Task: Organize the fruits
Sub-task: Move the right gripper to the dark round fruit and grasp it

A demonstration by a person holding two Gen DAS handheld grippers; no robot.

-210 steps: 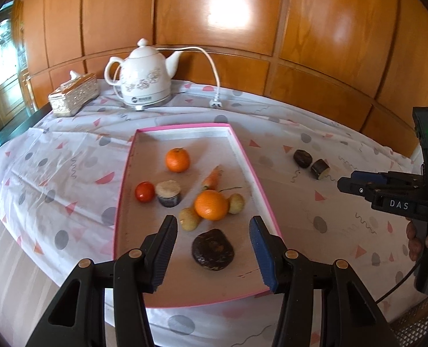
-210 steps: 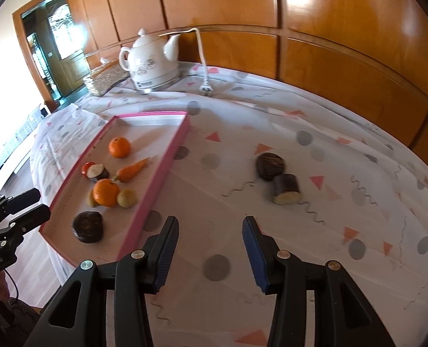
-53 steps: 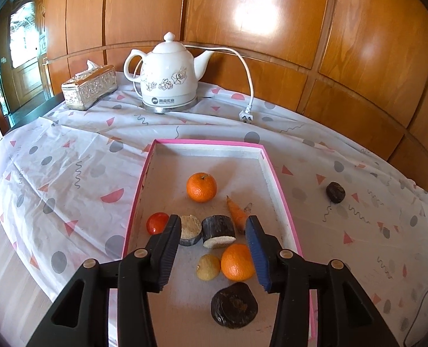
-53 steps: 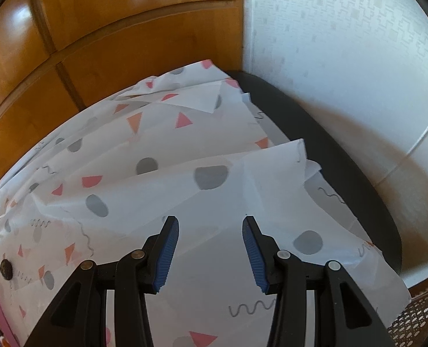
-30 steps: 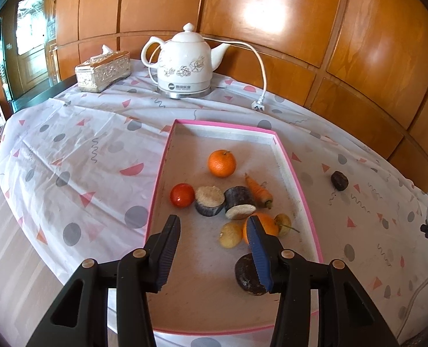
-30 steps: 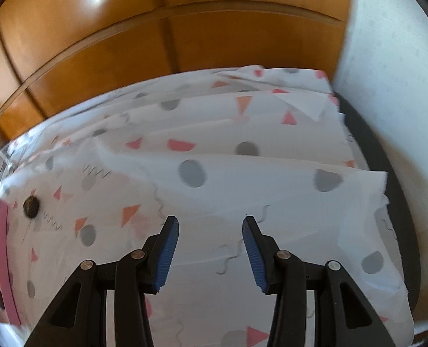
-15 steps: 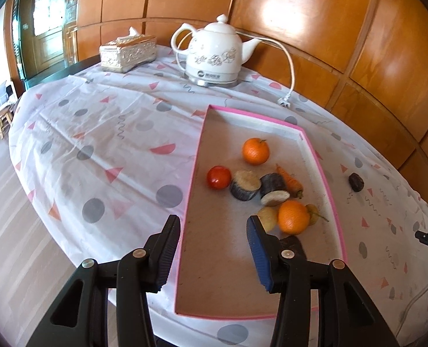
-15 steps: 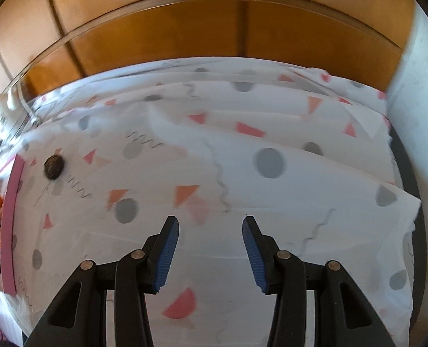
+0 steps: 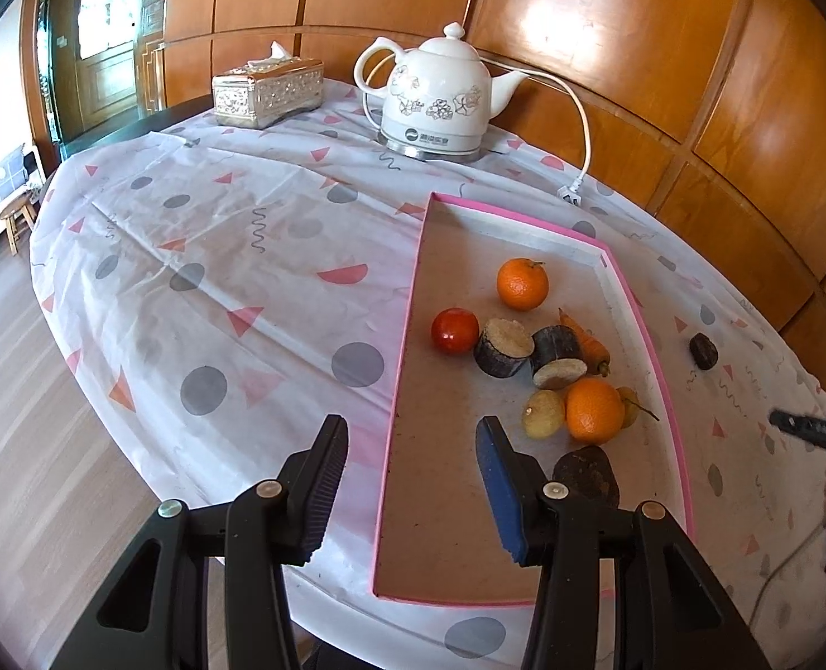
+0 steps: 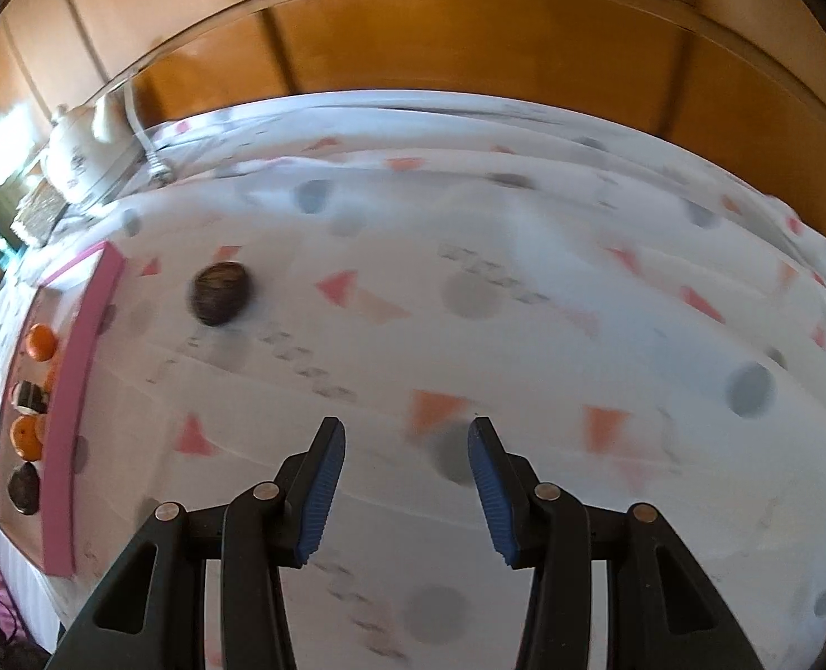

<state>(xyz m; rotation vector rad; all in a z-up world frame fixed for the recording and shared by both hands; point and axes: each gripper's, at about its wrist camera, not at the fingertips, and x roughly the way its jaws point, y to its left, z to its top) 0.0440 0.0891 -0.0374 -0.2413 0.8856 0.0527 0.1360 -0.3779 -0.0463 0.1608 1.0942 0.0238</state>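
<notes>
A pink-rimmed tray (image 9: 407,335) lies on the patterned tablecloth. In it are two oranges (image 9: 522,283) (image 9: 594,410), a red tomato (image 9: 455,330), two dark cut chunks (image 9: 501,347), a carrot (image 9: 589,341), a small yellowish fruit (image 9: 544,406) and a dark lump (image 9: 586,474). One dark round fruit (image 10: 220,293) lies alone on the cloth right of the tray, also seen as the dark piece (image 9: 703,350). My left gripper (image 9: 410,474) hangs open over the tray's near left rim, holding nothing. My right gripper (image 10: 404,483) is open and empty above bare cloth, right of that fruit.
A white electric kettle (image 9: 435,106) with a cord and plug (image 9: 572,192) stands at the back, a silver tissue box (image 9: 268,90) to its left. Wood panelling borders the table behind. The floor drops off at the left edge. The tray's pink rim (image 10: 75,391) shows in the right wrist view.
The right gripper has swung left across the cloth, bringing the lone dark fruit and the tray's edge closer. The left gripper drifted left; the tray now sits to the right in its view.
</notes>
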